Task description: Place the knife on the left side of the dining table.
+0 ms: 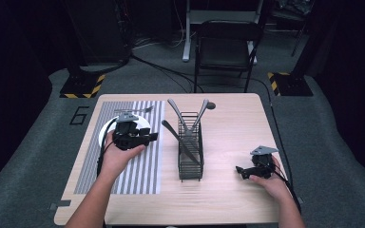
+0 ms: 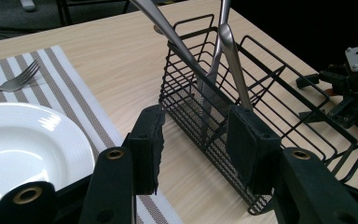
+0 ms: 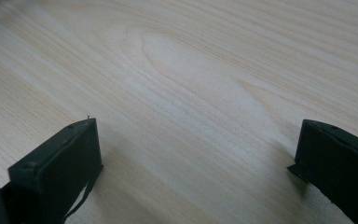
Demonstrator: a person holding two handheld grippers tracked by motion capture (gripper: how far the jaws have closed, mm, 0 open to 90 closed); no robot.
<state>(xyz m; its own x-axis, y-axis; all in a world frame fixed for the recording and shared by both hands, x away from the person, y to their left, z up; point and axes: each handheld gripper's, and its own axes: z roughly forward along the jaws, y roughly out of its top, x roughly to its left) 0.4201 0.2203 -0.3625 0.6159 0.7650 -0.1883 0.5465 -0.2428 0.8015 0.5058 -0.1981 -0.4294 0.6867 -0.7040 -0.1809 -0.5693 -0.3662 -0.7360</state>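
A: Wooden table, dark room beyond, a folding chair past the far edge. Left gripper first?

B: Jaws partly spread, nothing between the pads. It hangs over the striped placemat, just beside the white plate, and looks along its jaws at the black wire caddy. My reading: it is lined up on the caddy to pick out one piece of cutlery.

A: What stands in the caddy?

B: Several metal utensils, handles up and leaning outward over the rim, so a handle can be taken from above. Which pieces they are I cannot tell for all of them.

A: Anything already laid out?

B: One fork flat on the placemat, at the plate's far side. Looks like a place setting in progress.

A: Right gripper?

B: Jaws wide apart, empty, low over bare wood, well apart from the caddy. Probably parked out of the way.
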